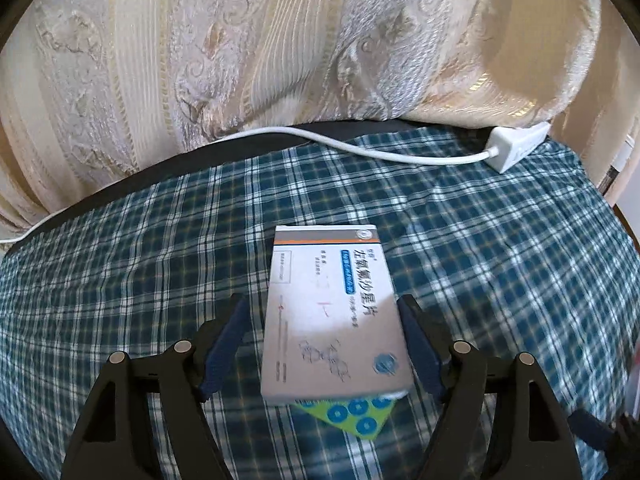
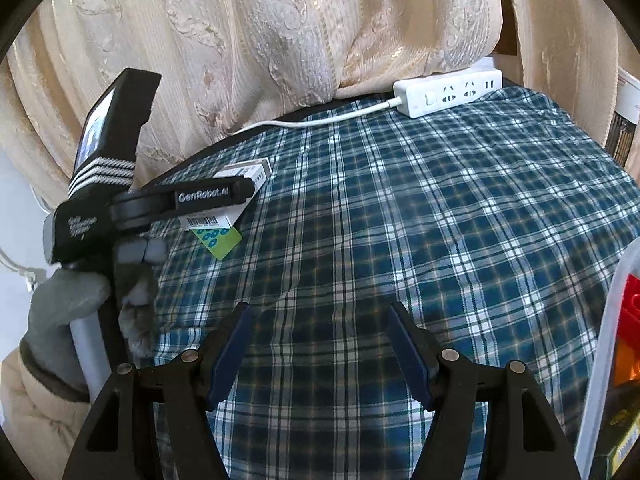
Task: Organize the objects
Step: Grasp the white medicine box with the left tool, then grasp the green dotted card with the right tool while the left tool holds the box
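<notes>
A white medicine box (image 1: 332,312) with blue print lies on the plaid cloth (image 1: 500,260), overlapping a green card with blue circles (image 1: 352,412). My left gripper (image 1: 322,300) straddles the box. Its left pad stands clear of the box with a gap showing, and its right pad is at the box's edge, so it is open. In the right wrist view a gloved hand (image 2: 64,304) holds that left gripper (image 2: 240,200) over the box (image 2: 208,221) and the card (image 2: 218,240). My right gripper (image 2: 319,307) hangs open over bare cloth with nothing between its fingers.
A white power strip (image 2: 448,96) and its cable (image 2: 320,118) lie at the cloth's far edge, against a cream patterned curtain (image 2: 280,40). A white-walled container (image 2: 608,340) holding red and orange items stands at the right edge.
</notes>
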`<action>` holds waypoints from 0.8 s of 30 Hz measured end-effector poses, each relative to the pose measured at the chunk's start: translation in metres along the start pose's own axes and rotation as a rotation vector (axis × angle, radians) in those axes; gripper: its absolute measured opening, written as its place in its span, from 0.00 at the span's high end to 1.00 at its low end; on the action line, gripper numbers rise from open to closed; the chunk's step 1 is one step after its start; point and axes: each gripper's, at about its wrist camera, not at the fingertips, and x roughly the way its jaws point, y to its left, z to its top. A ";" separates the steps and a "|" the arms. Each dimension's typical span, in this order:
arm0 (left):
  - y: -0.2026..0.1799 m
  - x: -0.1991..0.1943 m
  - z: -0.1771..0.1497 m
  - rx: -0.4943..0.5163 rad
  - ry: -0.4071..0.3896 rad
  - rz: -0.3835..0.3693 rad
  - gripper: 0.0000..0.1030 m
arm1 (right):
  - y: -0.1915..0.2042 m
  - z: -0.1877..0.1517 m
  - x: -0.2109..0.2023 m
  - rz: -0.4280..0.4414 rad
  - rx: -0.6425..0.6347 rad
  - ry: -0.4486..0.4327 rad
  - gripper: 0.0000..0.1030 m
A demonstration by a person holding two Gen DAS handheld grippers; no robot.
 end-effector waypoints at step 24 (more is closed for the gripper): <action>0.071 -0.034 0.013 -0.161 -0.081 0.022 0.37 | 0.071 0.047 0.064 0.071 -0.217 0.039 0.31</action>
